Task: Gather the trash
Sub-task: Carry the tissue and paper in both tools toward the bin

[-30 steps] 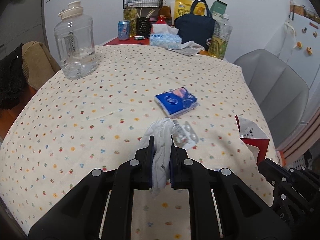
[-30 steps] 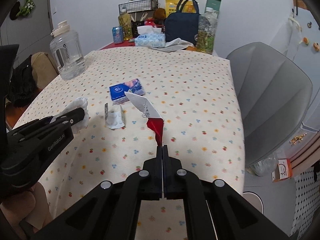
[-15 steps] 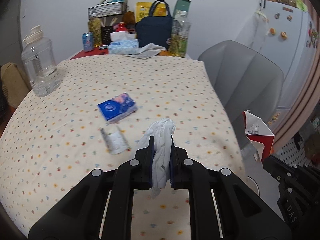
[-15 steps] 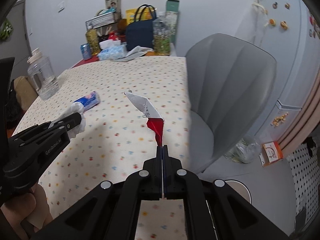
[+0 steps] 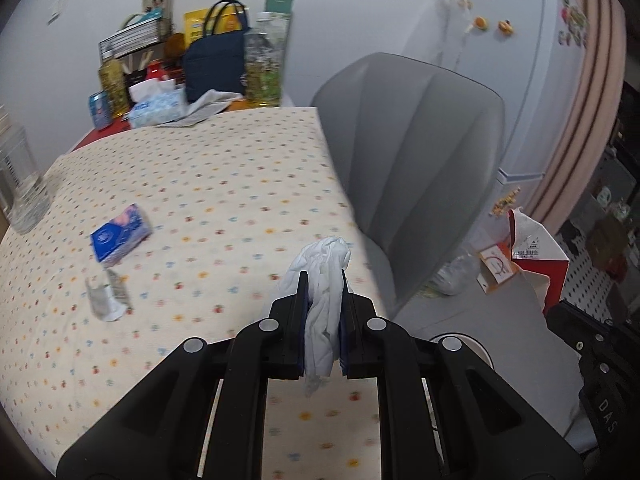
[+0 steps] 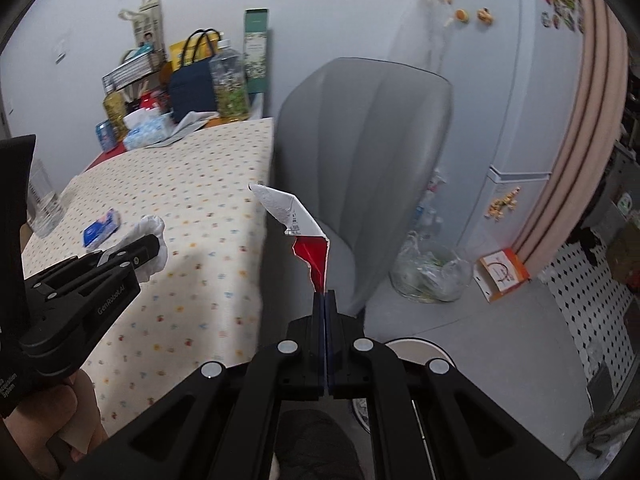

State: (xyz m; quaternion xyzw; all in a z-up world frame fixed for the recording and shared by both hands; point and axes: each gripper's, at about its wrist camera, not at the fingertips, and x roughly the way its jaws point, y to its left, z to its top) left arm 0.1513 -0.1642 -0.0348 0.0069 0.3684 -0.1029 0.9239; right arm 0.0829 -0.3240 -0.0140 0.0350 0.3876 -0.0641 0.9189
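The left hand-held gripper (image 5: 323,280) clenches a crumpled white tissue (image 5: 326,276) above the bench (image 5: 224,184) edge; the right hand-held gripper (image 6: 325,300) pinches a torn red-and-white carton scrap (image 6: 304,236). A grey chair (image 6: 360,152) stands straight ahead of both, a clear bag of rubbish (image 6: 430,272) on the floor beyond it. Left of the tissue lie a blue tissue pack (image 5: 120,234) and a blister strip (image 5: 106,294). Since a second ago, both grippers have swung from above the bench toward the chair.
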